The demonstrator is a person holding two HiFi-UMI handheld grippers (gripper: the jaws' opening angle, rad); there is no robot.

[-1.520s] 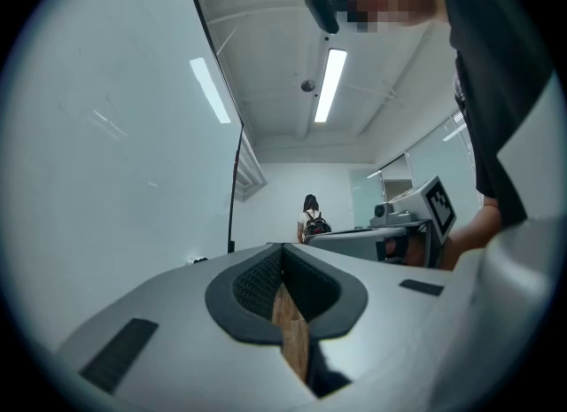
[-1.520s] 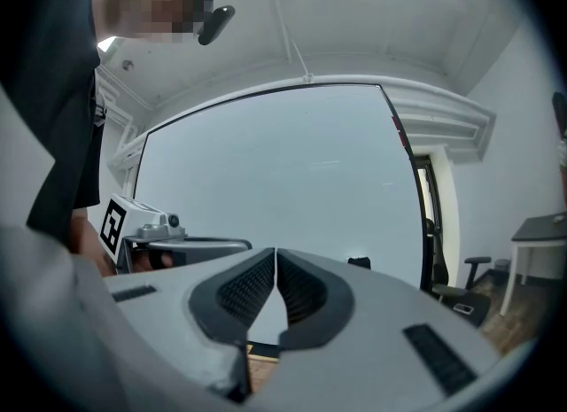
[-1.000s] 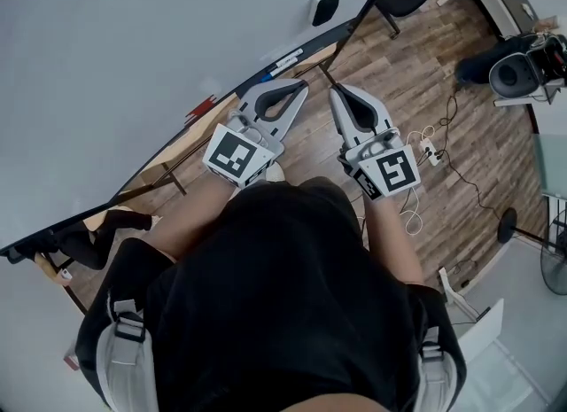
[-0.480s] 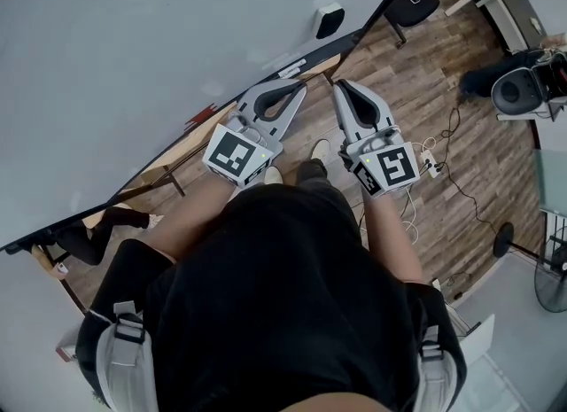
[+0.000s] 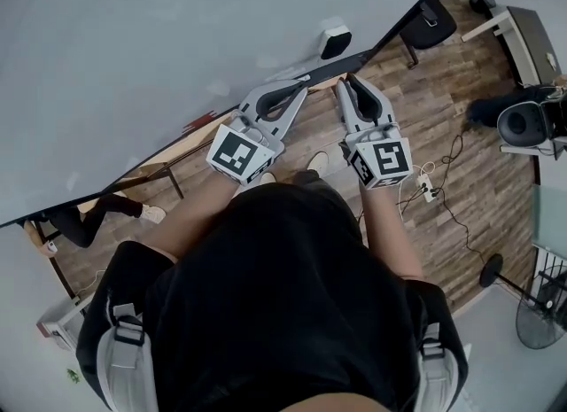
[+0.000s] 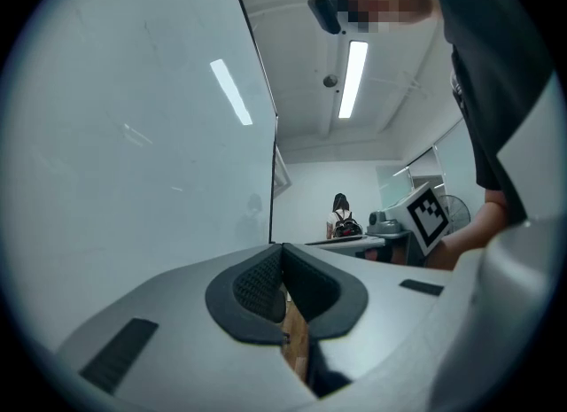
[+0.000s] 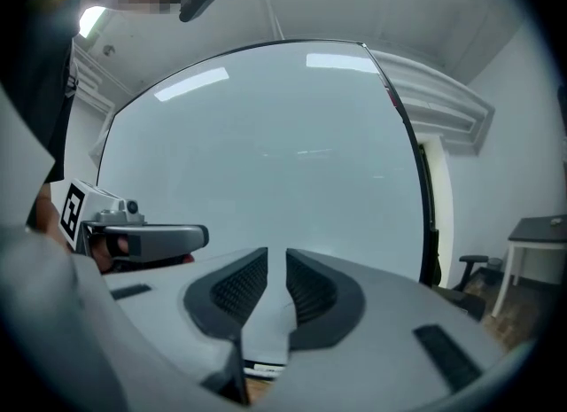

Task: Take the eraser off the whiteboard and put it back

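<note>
The eraser sat on the whiteboard in the upper centre of the head view, near the board's dark lower edge and just beyond both grippers' tips, touched by neither. The left gripper held its jaws together, empty. The right gripper had just been opening its jaws to a narrow gap, with nothing between them.

wood floor | black chair upper right | white power strip on floor | fan lower right

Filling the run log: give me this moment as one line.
phase: before pick | eraser: on whiteboard, untouched | left gripper: shut, empty | right gripper: jaws just opening, nothing between
</note>
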